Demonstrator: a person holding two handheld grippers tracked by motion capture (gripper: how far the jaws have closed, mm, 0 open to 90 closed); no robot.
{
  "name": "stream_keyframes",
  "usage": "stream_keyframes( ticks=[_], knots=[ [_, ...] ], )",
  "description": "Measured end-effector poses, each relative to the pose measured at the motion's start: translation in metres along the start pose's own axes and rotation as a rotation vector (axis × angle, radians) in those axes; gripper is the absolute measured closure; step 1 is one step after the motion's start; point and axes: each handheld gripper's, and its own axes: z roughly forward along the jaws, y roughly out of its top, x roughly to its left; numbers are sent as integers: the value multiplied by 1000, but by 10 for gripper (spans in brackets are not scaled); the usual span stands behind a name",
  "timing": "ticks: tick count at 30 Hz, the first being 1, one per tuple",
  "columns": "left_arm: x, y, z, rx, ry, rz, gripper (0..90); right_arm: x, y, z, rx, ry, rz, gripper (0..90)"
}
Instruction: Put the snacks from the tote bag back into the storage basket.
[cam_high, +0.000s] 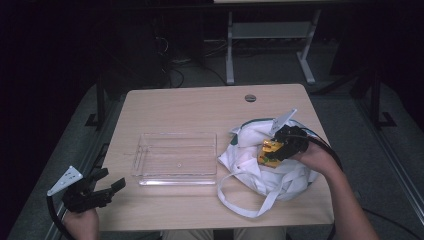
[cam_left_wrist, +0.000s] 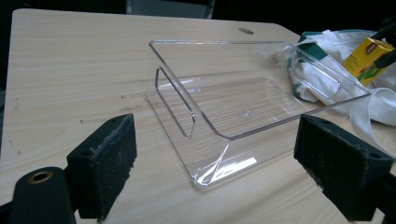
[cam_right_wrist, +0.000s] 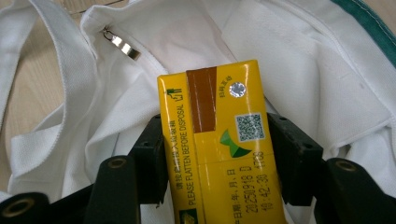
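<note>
At about 8 o'clock on the table (cam_high: 165, 105), the left gripper (cam_high: 111, 181) rests at the near edge with its jaws wide apart and nothing between them. In the left gripper view its black pads (cam_left_wrist: 103, 163) frame the clear tray (cam_left_wrist: 243, 112) without touching it, so this hand seems to be waiting, perhaps ready to steady the tray.

The clear tray (cam_high: 175, 157) sits near the table's centre, empty, with its open side up. It looks placed there to receive whatever comes out of the bag.

At about 4 o'clock the white bag (cam_high: 260, 170) lies slumped on the table, just beside the tray's right end, its mouth open and its straps trailing toward the near edge. The right gripper (cam_high: 276, 152) is over the bag's mouth, clamped on a yellow drink carton (cam_high: 271, 151). In the right gripper view the jaws press both long sides of the drink carton (cam_right_wrist: 219, 154), which is narrow enough to fit squarely between them. The carton is above the bag's white lining, so it is likely being lifted out, with the tray at 9 o'clock from it as the probable destination.
</note>
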Motion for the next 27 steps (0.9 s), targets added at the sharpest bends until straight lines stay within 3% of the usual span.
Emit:
stream_keyframes(
  ticks=[18,23,27],
  knots=[
    [1,0,-1,-3,6,-5,127,-5,3,-5,-2,3,6,508],
    [1,0,-1,-2,3,-8,127,-1,6,-16,-27,-8,-5,514],
    [1,-1,-2,-5,5,-3,127,0,6,-20,-28,9,-16,516]
  ],
)
